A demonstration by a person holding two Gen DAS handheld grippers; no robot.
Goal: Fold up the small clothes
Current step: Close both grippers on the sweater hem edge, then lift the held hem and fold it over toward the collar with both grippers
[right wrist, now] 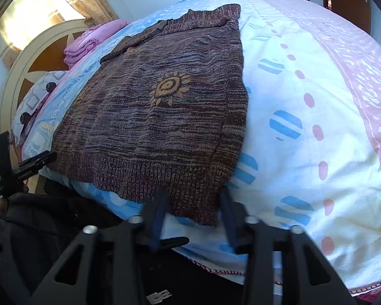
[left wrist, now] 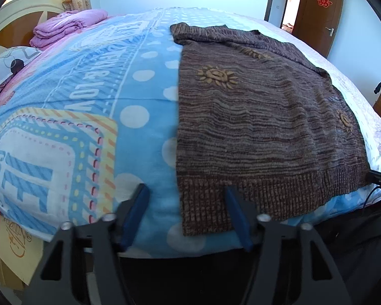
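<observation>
A brown striped knitted sweater [left wrist: 261,117] with tan sun shapes lies flat on the bed [left wrist: 149,132], hem at the near edge. The blanket [left wrist: 63,137] reads "LOVE" in part; other letters are cut off. The left gripper [left wrist: 185,193] and right gripper [right wrist: 193,195] each straddle a hem corner, fingers apart.

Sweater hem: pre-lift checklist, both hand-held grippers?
1. Sweater lies flat on the bed, sleeves tucked: ok.
2. Left hand-held gripper straddles the near left hem corner: ok.
3. Left pads pressing the knit: not ok, gap visible, one finger over bare quilt.
4. Right hand-held gripper straddles the near right hem corner: ok.
5. Right pads pressing the knit: not ok, fabric lies between them but gap shows.
6. Quilt caught along with the hem: cannot tell.
</observation>
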